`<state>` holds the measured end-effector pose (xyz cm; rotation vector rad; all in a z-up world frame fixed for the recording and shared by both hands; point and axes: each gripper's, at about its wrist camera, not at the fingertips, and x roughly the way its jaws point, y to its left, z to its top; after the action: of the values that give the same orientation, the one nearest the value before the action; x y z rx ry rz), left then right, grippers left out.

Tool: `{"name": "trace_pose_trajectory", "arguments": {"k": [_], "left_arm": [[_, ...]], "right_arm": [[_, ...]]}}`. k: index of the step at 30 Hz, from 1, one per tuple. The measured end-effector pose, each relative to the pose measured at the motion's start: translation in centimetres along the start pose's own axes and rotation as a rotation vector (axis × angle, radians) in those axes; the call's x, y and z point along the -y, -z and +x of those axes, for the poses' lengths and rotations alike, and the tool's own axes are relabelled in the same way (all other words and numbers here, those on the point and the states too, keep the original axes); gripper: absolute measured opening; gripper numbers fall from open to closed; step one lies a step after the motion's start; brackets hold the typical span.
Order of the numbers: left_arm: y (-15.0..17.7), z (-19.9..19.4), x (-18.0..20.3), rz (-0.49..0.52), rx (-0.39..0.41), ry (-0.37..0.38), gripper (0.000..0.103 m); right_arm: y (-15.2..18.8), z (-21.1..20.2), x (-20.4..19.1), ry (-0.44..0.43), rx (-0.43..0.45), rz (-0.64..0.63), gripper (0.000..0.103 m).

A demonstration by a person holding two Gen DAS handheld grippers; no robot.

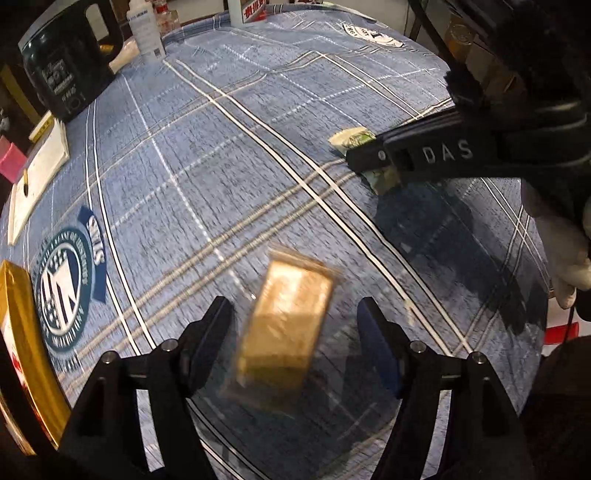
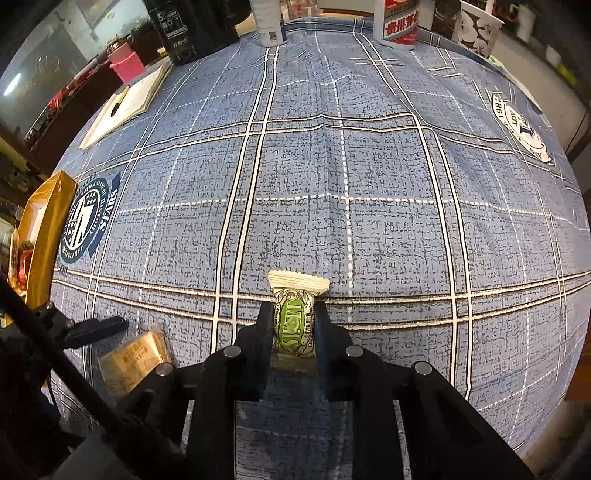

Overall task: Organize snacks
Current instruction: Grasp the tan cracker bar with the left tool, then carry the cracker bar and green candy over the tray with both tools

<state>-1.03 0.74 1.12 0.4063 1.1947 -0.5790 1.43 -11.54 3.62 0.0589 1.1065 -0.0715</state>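
Note:
A gold-wrapped snack packet (image 1: 288, 325) lies flat on the blue checked tablecloth (image 1: 221, 166), blurred, between the fingers of my left gripper (image 1: 293, 332). That gripper is open, with a gap on each side of the packet. My right gripper (image 2: 293, 332) points down at the table and is shut on a small green-and-white snack packet (image 2: 293, 321), whose crimped top edge sticks out past the fingertips. In the left wrist view the right gripper (image 1: 360, 158) reaches in from the right with the green packet (image 1: 351, 138) in it. The gold packet (image 2: 136, 360) also shows low left in the right wrist view.
An open gold box (image 2: 48, 229) holding red-wrapped snacks stands at the table's left edge. A notebook with a pen (image 2: 125, 103), a black appliance (image 1: 66, 74), a white bottle (image 1: 146, 29), a red-labelled bottle (image 2: 399, 22) and a paper cup (image 2: 476, 26) line the far side. A white-gloved hand (image 1: 565, 251) is at right.

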Motion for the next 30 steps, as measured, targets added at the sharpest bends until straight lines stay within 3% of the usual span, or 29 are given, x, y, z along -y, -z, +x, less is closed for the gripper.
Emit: {"name": "trace_pose_trajectory", "arguments": {"k": [8, 13, 18, 22, 30], "left_arm": [[0.9, -1.1, -1.5, -0.186, 0.039, -0.01, 0.038], [1.1, -1.7, -1.9, -0.238, 0.047, -0.052, 0.035], [2.3, -4.4, -3.1, -0.342, 0.102, -0.037, 0.035], [3.3, -6.7, -3.8, -0.407, 0.136, -0.067, 0.035], [5.4, -10.5, -6.5, -0.557, 0.187, -0.163, 0.035]], "right_arm": [[0.9, -0.5, 1.5, -0.055, 0.003, 0.02, 0.016], [1.9, -1.5, 2.4, -0.084, 0.015, 0.032, 0.016], [2.4, -3.3, 1.9, -0.095, 0.054, 0.002, 0.016], [2.9, -4.4, 1.5, -0.12, 0.07, -0.021, 0.016], [2.7, -5.4, -2.1, -0.167, 0.085, -0.105, 0.016]]}}
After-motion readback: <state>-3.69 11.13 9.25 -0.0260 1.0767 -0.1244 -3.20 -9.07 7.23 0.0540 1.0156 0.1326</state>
